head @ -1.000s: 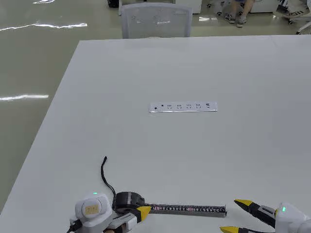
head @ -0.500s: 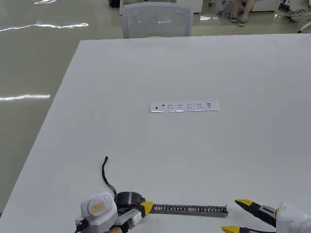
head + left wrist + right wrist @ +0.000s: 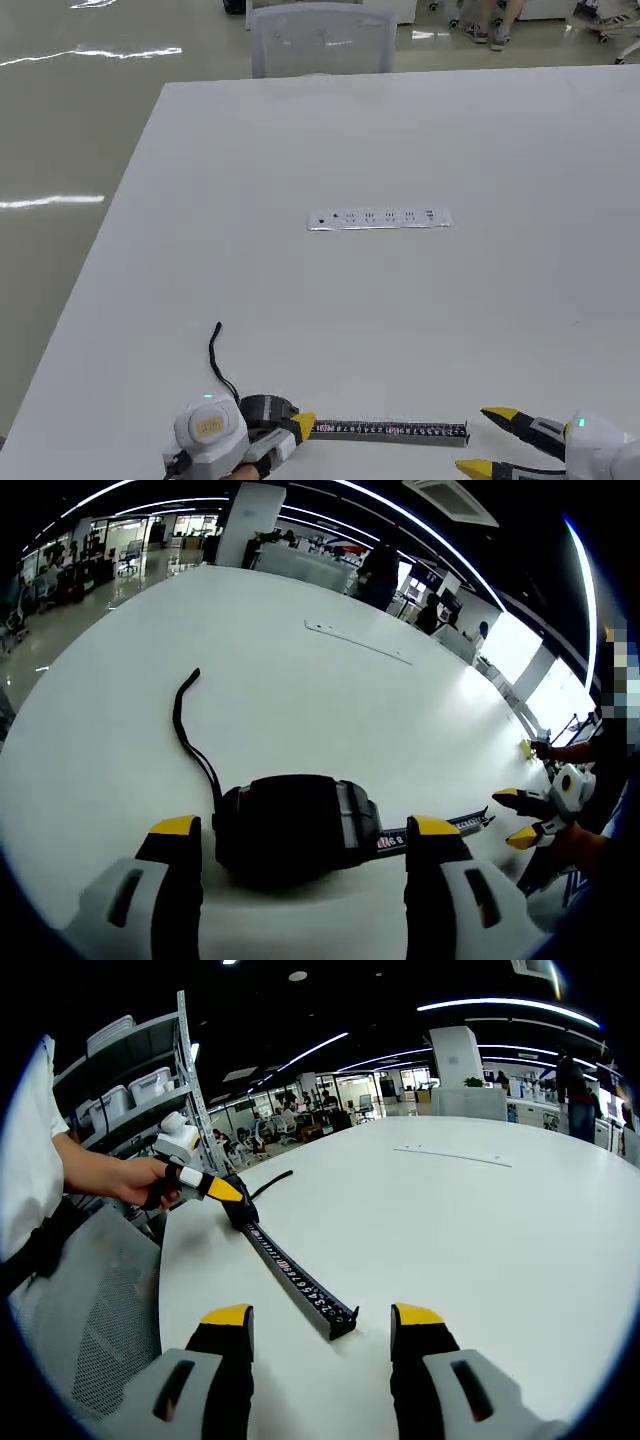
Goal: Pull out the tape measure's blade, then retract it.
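In the left gripper view, the left hand-held gripper [image 3: 305, 830] has its yellow-tipped jaws spread wide at the bottom of the frame. The black, rounded tape measure [image 3: 290, 825] sits between them on the white worktop [image 3: 300, 680]. I see a sliver of gap on each side of the case, so I read this gripper as open around it, not clamped. The narrow blade [image 3: 472, 822], dark with printed marks, runs out to the right. A thin black wrist strap [image 3: 190, 730] curls away towards the upper left.

In the right gripper view, the right hand-held gripper [image 3: 322, 1315] also has its jaws apart and grips nothing. The blade's metal end hook [image 3: 342, 1322] lies flat on the worktop between the two tips at lower centre. At upper left a metal shelf rack carries pale storage bins [image 3: 150, 1085], and I cannot make out what is in them.

In the head view, the tape measure and its drawn-out blade lie along the bottom edge of the frame. A flat white power strip [image 3: 378, 218] lies mid-frame, well apart from them.

I judge the pull-out done and the retraction still to come. My worry is the spring. With neither gripper holding anything, a released blade could whip back, slap its hook against the case and send the case skidding. The loose strap could also snag a jaw.
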`<state>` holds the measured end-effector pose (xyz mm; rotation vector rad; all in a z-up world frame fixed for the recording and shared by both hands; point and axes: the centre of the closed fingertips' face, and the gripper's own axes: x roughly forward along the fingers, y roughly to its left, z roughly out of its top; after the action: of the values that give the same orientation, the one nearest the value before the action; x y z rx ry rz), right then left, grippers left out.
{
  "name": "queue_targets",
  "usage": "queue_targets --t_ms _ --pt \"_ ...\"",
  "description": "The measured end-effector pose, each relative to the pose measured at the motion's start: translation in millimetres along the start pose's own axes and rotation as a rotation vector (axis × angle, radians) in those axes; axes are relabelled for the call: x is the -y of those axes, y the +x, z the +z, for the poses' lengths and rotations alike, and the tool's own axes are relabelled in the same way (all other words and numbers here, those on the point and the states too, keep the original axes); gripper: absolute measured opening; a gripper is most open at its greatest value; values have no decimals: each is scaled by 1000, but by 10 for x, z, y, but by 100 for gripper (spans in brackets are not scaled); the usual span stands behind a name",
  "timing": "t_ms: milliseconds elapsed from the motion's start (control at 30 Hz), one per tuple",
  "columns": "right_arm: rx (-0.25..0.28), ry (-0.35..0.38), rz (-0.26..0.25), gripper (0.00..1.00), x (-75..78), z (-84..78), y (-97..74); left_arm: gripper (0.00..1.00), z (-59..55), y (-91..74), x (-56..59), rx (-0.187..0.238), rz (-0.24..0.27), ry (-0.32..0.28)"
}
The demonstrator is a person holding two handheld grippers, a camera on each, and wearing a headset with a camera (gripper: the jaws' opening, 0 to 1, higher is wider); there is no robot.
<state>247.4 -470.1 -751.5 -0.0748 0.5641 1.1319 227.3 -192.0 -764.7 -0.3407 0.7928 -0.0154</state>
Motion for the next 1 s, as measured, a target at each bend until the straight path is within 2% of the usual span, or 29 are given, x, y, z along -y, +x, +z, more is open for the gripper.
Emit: queue_targets --t_ms 400,733,1000 --pt "-11 -6 20 51 34 -38 38 78 36 31 1 12 24 0" --pt "-14 -1 27 51 54 -33 51 76 51 86 12 7 37 -9" --pt "-11 -1 34 50 60 3 81 75 44 115 3 -9 66 9"
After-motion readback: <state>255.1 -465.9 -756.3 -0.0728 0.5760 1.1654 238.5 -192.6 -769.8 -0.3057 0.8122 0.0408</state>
